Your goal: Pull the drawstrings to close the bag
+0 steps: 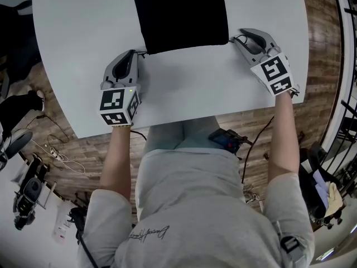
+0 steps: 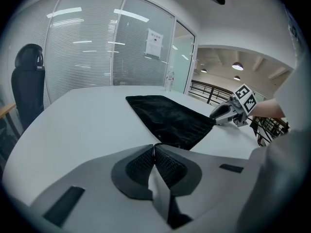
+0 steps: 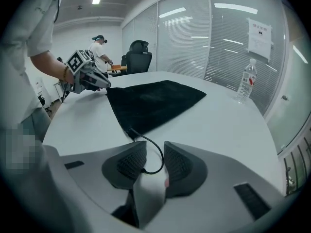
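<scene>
A flat black drawstring bag (image 1: 181, 15) lies on the white table (image 1: 78, 43), its mouth edge toward me. My left gripper (image 1: 135, 54) sits at the bag's near-left corner. In the left gripper view its jaws (image 2: 154, 149) are pressed together, with a thin dark cord end just showing at their tips beside the bag (image 2: 170, 118). My right gripper (image 1: 237, 38) is at the near-right corner. Its jaws (image 3: 154, 153) stand apart, and the black drawstring (image 3: 161, 160) curls from the bag (image 3: 150, 103) through the gap without being pinched.
A water bottle (image 3: 245, 86) stands on the table beyond the bag's right side. A black office chair (image 2: 28, 86) is at the far edge, and glass walls surround the room. Cables and camera gear (image 1: 28, 194) lie on the wooden floor to my left.
</scene>
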{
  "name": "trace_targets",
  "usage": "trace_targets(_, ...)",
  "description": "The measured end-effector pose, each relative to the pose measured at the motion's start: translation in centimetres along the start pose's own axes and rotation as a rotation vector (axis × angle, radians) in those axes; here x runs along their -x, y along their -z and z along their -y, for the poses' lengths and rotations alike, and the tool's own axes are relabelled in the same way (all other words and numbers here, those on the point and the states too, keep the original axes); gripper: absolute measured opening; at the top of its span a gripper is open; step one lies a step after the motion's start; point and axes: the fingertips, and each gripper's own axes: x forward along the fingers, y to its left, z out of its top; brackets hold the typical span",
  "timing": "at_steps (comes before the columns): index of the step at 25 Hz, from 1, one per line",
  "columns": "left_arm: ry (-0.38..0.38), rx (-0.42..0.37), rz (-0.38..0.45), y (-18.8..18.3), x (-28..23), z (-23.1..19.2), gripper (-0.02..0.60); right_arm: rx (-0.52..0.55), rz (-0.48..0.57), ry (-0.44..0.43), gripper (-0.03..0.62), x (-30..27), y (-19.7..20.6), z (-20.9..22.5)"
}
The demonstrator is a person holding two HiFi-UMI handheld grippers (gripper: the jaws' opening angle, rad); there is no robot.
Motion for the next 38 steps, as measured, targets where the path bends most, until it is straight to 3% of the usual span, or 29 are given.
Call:
trace_targets(2,-0.007,0.007,0.002,0.2,-0.1,-0.3,0.020,-0.002,0.006,0.045,0.113,-0.1,0.1,-0.1)
trace_targets(4,-0.013,0.014,0.006,0.5,-0.1,-0.6,0.020,-0.005,0.010,0.131,0.029,-0.3,0.2,0.3)
trace_targets(13,-0.046,0.015,0.044,0.3,0.2,-0.6,0.018,-0.082,0.072,0.389,0.028,0.8,-0.5,1.0)
trace_targets(21,-0.096,-0.017,0.078,-0.6,1.8,-0.7,0.017,-0.218,0.125,0.447,0.028,3.0,-1.7,0.3)
trace_targets(38,-0.077,-0.069,0.170,-4.9,6.6,0.5,0.017,-0.269,0.170,0.524,0.028,9.5,-2.8,-0.4)
